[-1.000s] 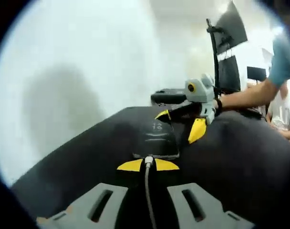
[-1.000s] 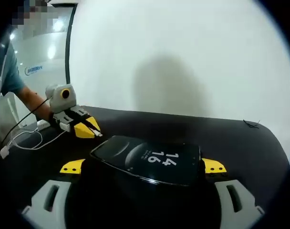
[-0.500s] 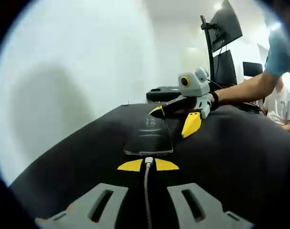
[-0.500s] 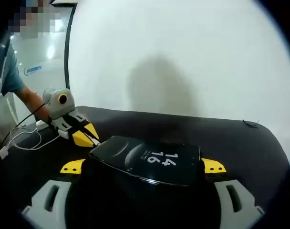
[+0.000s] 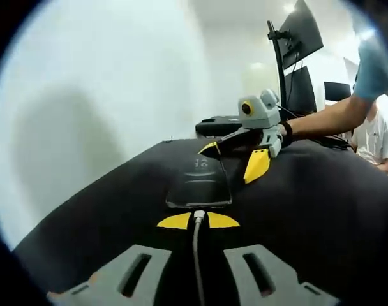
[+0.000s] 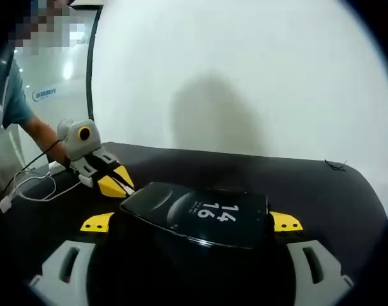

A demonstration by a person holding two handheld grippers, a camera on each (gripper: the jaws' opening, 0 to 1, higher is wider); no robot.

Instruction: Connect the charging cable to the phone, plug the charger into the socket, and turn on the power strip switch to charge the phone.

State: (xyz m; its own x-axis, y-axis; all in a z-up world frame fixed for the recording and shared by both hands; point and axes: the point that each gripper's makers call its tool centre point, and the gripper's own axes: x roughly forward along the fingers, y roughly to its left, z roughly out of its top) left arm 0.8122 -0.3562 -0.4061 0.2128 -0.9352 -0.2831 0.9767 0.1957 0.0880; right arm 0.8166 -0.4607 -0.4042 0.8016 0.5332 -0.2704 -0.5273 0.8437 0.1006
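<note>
While the left claw [image 5: 198,220] is pinching the cable plug [image 5: 198,215] shut, the phone [image 5: 200,181] is lying dead ahead at 12 o'clock on the black surface [image 5: 321,210], long axis in line; right claw [image 6: 191,223] is clamping its far end

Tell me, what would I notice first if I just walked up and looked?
Probably the phone, its lit screen showing numbers, held between the right gripper's yellow-tipped jaws above the black table. The left gripper pinches a white charging cable right at the phone's end. Dark monitors stand behind the table.
</note>
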